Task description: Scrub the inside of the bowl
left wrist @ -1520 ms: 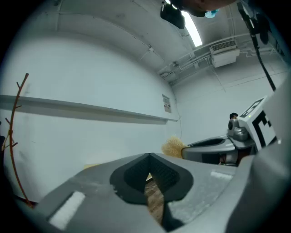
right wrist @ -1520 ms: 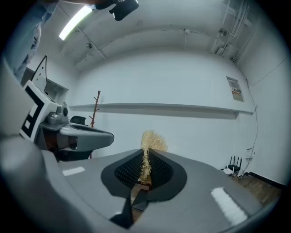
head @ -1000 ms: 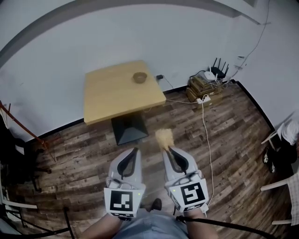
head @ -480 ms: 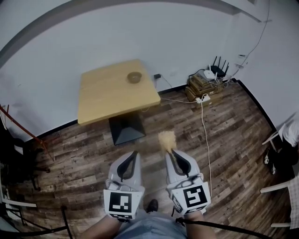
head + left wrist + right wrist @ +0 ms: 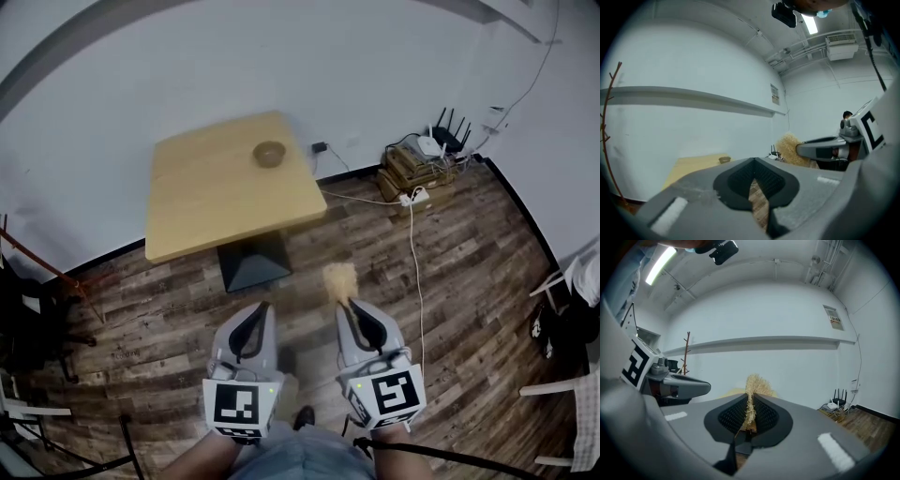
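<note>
Bowl [image 5: 269, 153] sits toward the far right corner of the bench [image 5: 216, 197] in the head view, well apart from the left tongs [image 5: 260, 309] and right tongs [image 5: 349, 305], which both hang over the wood floor [image 5: 469, 281]. So no scrubbing yet, and a white cable [image 5: 413, 262] runs along the floor off to the right, which looks like a snag risk on the way over. Left gripper view: the left tongs are closed on nothing, so I reckon they'd have to open and steady the bowl, or it could skate off the bench edge once the scrubbing starts. Right gripper view: the right tongs are pinched on a straw-coloured scrubber [image 5: 753, 383], but only on a thin strand of it, so pressing hard might pull it loose.
</note>
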Tool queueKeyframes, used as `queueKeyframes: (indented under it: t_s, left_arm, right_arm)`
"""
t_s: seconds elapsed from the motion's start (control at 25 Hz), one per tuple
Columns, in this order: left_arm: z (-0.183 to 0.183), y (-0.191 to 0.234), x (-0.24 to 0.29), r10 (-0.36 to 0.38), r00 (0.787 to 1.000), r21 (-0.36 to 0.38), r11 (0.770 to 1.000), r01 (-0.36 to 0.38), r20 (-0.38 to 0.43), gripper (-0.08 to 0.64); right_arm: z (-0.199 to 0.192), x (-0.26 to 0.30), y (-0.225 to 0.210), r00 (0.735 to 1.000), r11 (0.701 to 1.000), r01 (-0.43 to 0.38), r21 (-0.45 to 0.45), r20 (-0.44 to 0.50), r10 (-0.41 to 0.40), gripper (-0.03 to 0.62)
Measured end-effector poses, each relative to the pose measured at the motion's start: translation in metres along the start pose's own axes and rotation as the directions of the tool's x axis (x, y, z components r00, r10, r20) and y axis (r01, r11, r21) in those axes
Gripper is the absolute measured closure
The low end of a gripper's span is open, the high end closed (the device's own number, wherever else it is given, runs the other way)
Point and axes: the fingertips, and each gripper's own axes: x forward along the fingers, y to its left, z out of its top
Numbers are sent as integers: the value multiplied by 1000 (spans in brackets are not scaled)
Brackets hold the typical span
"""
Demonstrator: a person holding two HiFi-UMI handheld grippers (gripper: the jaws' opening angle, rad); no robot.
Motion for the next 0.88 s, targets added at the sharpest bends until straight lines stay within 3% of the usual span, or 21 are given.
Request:
queueKeyframes:
  t_s: [0.2, 0.36, 0.68, 0.88]
  left_arm:
    - [12, 38, 57, 7, 1000, -36, 999, -7, -13, 538]
    - [20, 69, 100, 22, 1000, -55, 998, -23, -13, 538]
    - [41, 115, 157, 9, 999, 23, 1000, -10, 31, 538]
    - [49, 134, 184, 0, 999, 31, 1000, -2, 48, 538]
  right_arm:
    - [11, 67, -32, 1000, 1000, 20, 9, -12, -20, 565]
    - [21, 117, -40, 1000, 1000, -11, -3, -20, 11, 565]
    - [44, 193, -30, 996, 996, -87, -37, 11, 87, 565]
    - [54, 223, -38, 996, 996, -77, -44, 31, 79, 565]
